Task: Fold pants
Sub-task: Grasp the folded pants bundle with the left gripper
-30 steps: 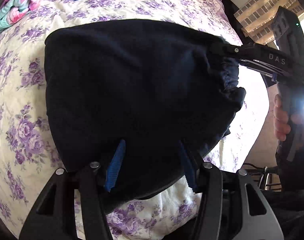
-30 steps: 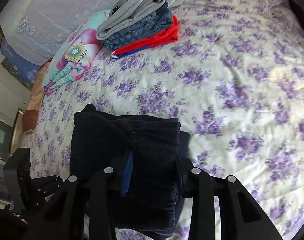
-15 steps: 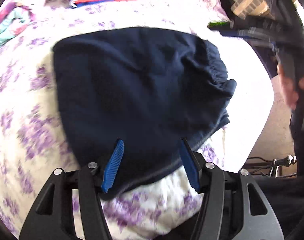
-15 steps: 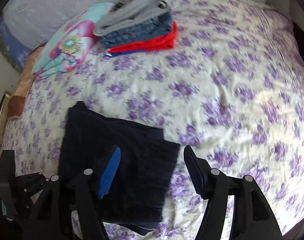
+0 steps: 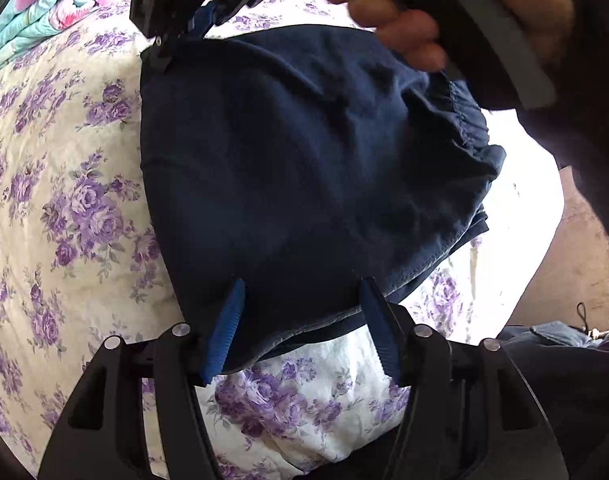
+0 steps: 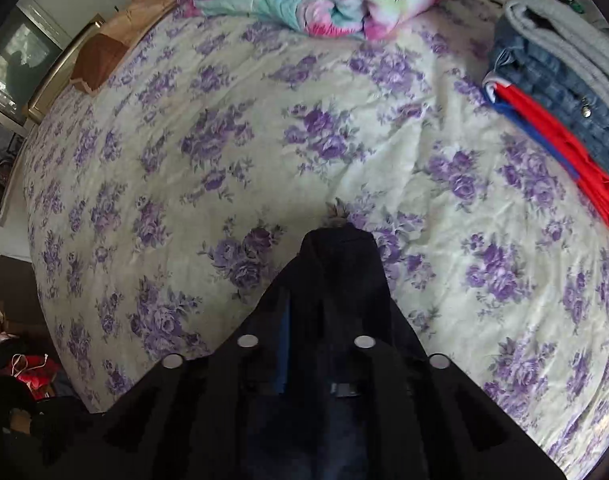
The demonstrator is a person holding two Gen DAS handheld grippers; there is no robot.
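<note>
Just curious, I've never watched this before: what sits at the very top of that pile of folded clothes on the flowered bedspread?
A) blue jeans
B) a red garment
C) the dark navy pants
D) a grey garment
D: in the right wrist view the grey garment lies on top of the jeans, with the red garment beneath.

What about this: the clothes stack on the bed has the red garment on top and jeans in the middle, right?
No. The right wrist view shows a grey garment on top; jeans are in the middle, and the red garment lies beneath them.
</note>
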